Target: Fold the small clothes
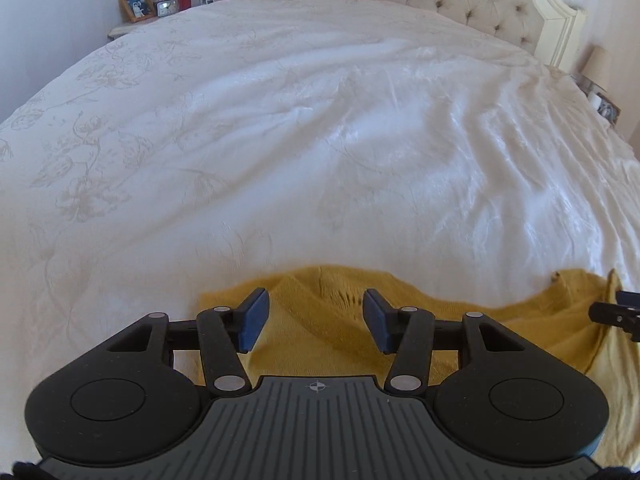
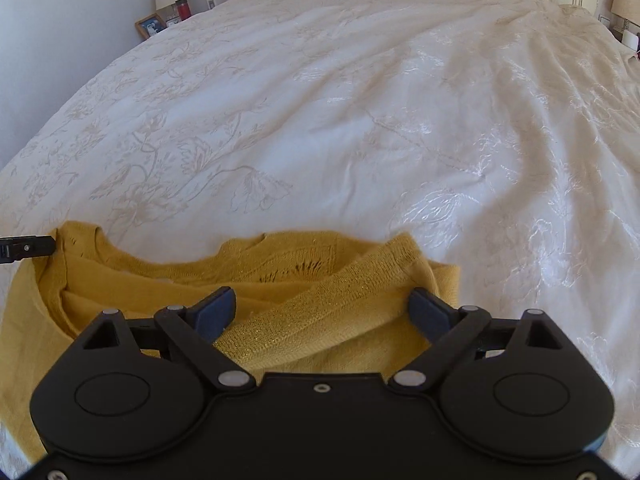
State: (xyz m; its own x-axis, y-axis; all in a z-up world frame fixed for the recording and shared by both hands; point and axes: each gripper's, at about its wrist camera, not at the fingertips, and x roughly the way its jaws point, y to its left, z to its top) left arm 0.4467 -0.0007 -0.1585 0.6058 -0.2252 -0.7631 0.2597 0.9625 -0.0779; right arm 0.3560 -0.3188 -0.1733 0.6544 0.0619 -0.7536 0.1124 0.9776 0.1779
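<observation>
Nearest the lens, the left gripper (image 1: 316,322) is seen with its jaws spread wide and nothing held between them; mustard knit fills the gap and lies just below the blue pads (image 1: 254,322). Likewise the right gripper (image 2: 322,316) is held with its jaws parted and empty, a ribbed, faintly glittering band of the garment running across the gap between them.

Beneath both sets of jaws the yellow knit sweater (image 2: 280,268) is spread on the bed (image 2: 320,120), its neckline lying just beyond the right jaws and its bulk reaching left toward the other gripper. Ahead of the jaws only the white floral bedspread (image 1: 280,140) is seen, with a nightstand (image 1: 124,30) far off beside the headboard.

The sweater is judged light, soft and limp, likely to sag and stretch if lifted by one point, and not slippery thanks to its coarse weave. A thicker ribbed hem or shoulder seam is judged the best hold, pinched at two matching corners so the fold stays even.
</observation>
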